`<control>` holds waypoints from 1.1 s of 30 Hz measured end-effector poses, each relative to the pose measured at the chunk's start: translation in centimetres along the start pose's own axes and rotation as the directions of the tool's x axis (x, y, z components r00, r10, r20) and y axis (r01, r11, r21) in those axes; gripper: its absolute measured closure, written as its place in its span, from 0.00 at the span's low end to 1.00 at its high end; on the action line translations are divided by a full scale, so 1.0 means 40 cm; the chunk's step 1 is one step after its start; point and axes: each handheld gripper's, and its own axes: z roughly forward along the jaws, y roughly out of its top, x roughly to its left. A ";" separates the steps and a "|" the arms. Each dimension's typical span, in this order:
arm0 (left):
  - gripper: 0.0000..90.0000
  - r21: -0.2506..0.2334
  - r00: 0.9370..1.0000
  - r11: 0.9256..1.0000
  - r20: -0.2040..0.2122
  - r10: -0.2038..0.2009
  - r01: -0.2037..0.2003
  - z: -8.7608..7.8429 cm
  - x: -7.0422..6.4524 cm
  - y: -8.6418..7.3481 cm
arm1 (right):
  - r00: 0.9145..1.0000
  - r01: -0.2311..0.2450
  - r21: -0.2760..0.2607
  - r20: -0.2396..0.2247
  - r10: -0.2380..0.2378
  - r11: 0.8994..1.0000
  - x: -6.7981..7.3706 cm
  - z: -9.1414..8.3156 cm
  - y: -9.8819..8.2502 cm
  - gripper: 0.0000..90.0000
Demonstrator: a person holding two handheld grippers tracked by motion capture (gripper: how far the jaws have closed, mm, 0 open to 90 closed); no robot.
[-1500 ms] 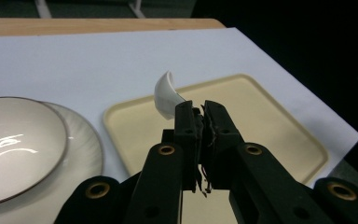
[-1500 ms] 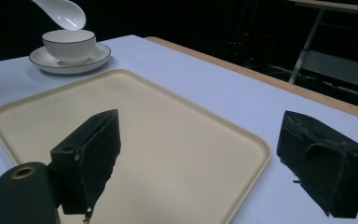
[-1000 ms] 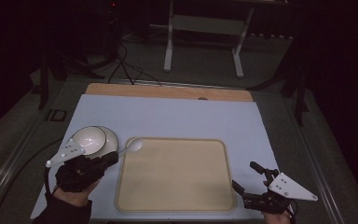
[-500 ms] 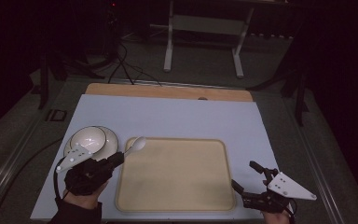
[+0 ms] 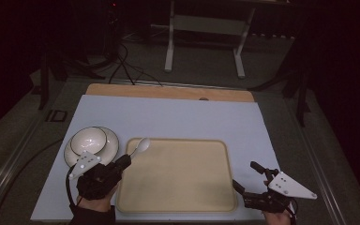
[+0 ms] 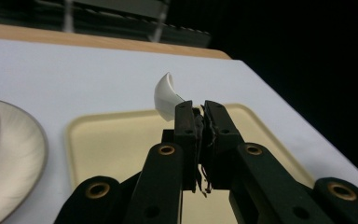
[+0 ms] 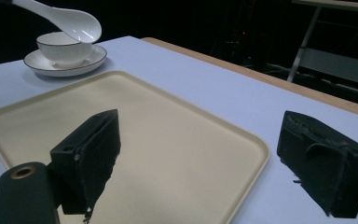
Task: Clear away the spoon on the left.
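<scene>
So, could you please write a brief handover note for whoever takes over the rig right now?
Left claw: shut on the white spoon, held in the air over the tray's near-left corner.
Right claw: open, holding nothing, at the tray's right edge.
Beige tray: bare, mid-table.
Bowl sits on its saucer, left of the tray.
Done: spoon picked up.
Left: probably set the spoon down, perhaps on the tray; bowl and saucer untouched.

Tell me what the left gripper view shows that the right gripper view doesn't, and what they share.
Left gripper view alone: the left gripper, its black jaws shut on the white ceramic spoon, seen edge-on. Right gripper view alone: the right gripper with jaws wide apart, holding nothing, and the white black-rimmed bowl standing on its saucer. Both share: the spoon, the beige rectangular tray, the white round saucer and the pale blue table top.
</scene>
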 end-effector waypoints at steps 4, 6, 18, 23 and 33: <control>0.95 -0.026 1.000 1.000 -0.011 -0.005 0.005 0.011 -0.015 -0.020 | 1.000 -0.001 0.002 -0.006 0.001 1.000 -0.001 0.001 -0.001 0.15; 0.95 -0.021 1.000 1.000 -0.018 0.010 -0.010 0.016 -0.020 -0.024 | 1.000 -0.003 0.002 -0.005 0.003 1.000 -0.001 0.001 -0.001 0.15; 0.95 -0.078 0.999 0.997 -0.043 0.018 -0.022 0.049 -0.047 -0.083 | 1.000 0.000 0.011 -0.006 0.000 1.000 -0.002 0.005 -0.003 0.15; 0.95 -0.096 0.998 0.995 -0.057 0.017 -0.022 0.066 -0.051 -0.107 | 1.000 -0.006 0.018 -0.009 0.006 1.000 -0.003 0.006 -0.004 0.15; 0.95 -0.097 0.988 0.993 -0.146 0.054 -0.068 0.083 -0.062 -0.150 | 1.000 0.003 0.021 -0.007 -0.003 1.000 -0.001 0.007 -0.003 0.15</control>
